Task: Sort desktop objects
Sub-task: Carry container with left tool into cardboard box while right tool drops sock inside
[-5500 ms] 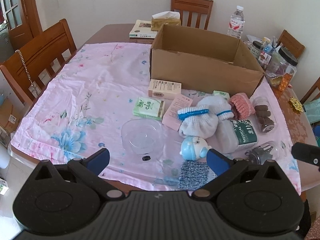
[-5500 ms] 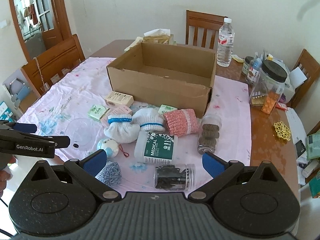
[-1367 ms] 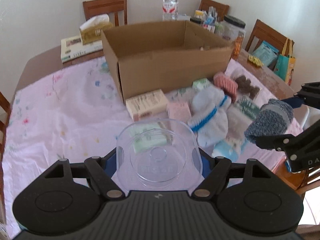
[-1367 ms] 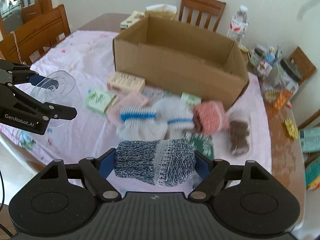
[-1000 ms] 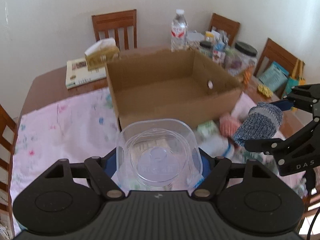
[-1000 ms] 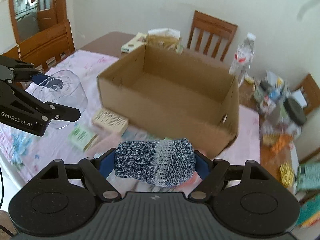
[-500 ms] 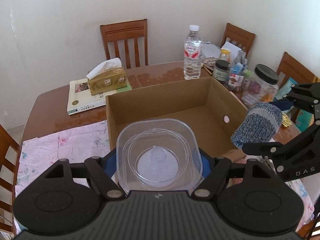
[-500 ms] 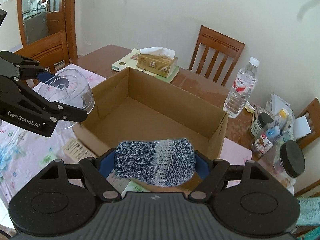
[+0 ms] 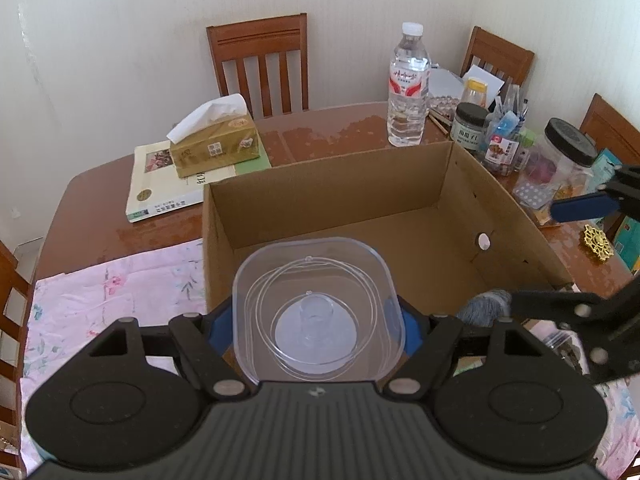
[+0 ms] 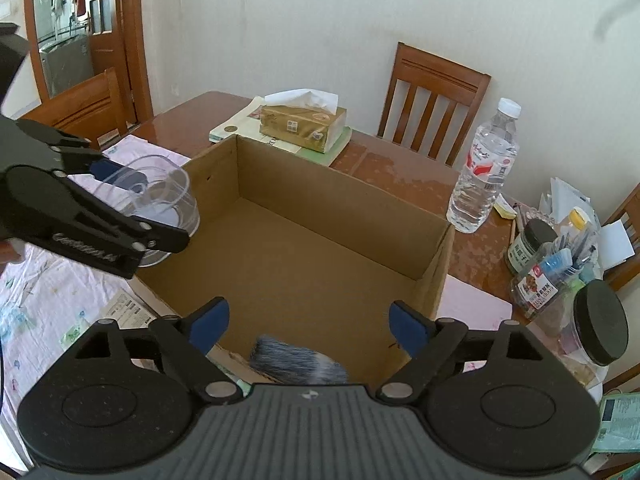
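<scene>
Left gripper point(image 9: 316, 324) pinches a clear plastic container point(image 9: 316, 316) between blue pads, held over the near-left rim of the open cardboard box point(image 9: 400, 208). Right gripper point(image 10: 308, 320) is spread wide with nothing between its fingers; grey knit sock point(image 10: 298, 364) sits below it inside the box by the near wall. Tissue box point(image 9: 214, 146) on a book point(image 9: 160, 192) at the tabletop's far edge; water bottle point(image 9: 408, 88) beside jars at the far right corner.

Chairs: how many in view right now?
5. One chair behind the tissue box, two at the far right corner, one at the left edge, one by the door. Others may be out of frame.
</scene>
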Motion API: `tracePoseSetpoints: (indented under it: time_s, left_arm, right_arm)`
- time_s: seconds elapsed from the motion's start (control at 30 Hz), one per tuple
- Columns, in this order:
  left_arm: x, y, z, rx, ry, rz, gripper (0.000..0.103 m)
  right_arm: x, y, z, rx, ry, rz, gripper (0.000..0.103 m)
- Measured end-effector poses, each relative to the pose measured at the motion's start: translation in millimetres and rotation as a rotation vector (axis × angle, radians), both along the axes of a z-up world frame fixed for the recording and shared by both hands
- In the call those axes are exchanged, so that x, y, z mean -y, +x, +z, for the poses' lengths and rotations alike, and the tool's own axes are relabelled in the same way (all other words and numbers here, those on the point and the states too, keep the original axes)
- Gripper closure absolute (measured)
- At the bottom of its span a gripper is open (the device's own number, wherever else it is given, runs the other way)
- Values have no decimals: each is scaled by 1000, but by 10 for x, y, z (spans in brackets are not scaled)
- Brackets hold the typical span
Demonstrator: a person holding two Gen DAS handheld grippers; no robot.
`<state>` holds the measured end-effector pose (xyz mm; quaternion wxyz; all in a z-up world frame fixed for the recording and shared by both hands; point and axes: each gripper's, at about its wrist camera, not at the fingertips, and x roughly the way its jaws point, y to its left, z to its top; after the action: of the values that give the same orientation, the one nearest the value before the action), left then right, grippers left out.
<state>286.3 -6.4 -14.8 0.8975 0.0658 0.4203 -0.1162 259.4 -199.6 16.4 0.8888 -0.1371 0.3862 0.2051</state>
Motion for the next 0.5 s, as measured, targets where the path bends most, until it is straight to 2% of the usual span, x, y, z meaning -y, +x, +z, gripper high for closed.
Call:
tracePoseSetpoints:
  time_s: [0.13, 0.27, 0.5]
  left_arm:
    - [71, 117, -96, -23, 4, -2, 26]
    - [141, 218, -195, -44, 15, -11, 26]
    - [163, 358, -315, -45, 24, 10, 23]
  right_arm:
    - [98, -44, 14, -2, 7, -19, 11]
    - [209, -98, 16, -3, 16, -46, 6]
    - [349, -161, 0, -8, 32, -84, 3]
